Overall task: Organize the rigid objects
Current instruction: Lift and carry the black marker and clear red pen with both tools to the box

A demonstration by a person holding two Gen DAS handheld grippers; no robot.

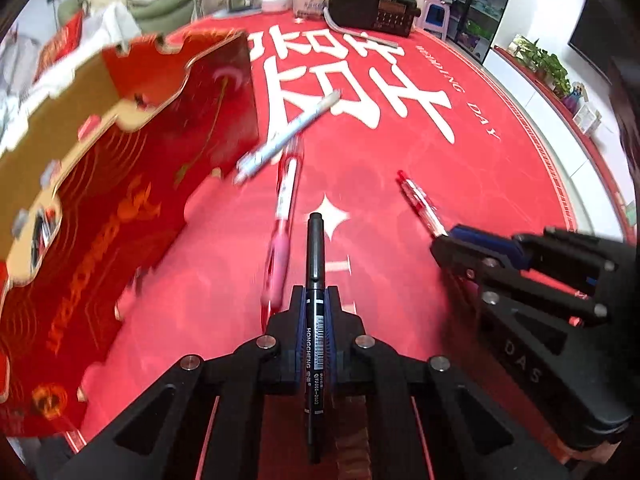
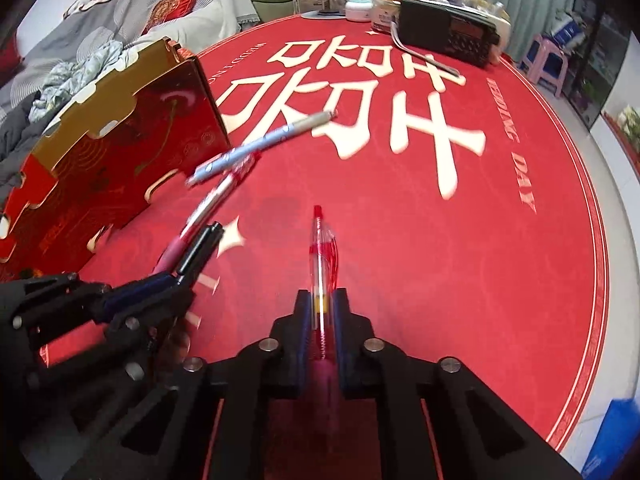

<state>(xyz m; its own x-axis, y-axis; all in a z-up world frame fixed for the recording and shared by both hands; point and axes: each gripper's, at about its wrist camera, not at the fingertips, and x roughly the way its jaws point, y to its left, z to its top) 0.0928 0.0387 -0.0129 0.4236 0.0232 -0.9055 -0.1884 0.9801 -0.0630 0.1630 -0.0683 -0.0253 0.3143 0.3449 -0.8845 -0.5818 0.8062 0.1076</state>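
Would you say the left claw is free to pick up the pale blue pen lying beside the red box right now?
Probably not yet: the left claw is shut on a black marker pen. The pale blue pen itself lies uncovered on the red tablecloth, partly across a pink pen.

Both grippers same build: matte black plastic, printed look. Left gripper (image 1: 315, 300) has two narrow black fingers (image 1: 297, 300) with dark blue ribbed pads on the inner faces, stepping back into wider angular shoulders. Round silver screw heads at the linkage pivots, two each side. Black link arms fan out from there, with triangular cutouts in the frame. Right gripper (image 2: 323, 304) matches it: black fingers (image 2: 303, 304), blue pads, same silver screws, same cutout arms. Seen side-on from the left wrist view, its body carries raised letters "DAS" on the black housing, blue pad strip along the finger, more silver bolts at the joints
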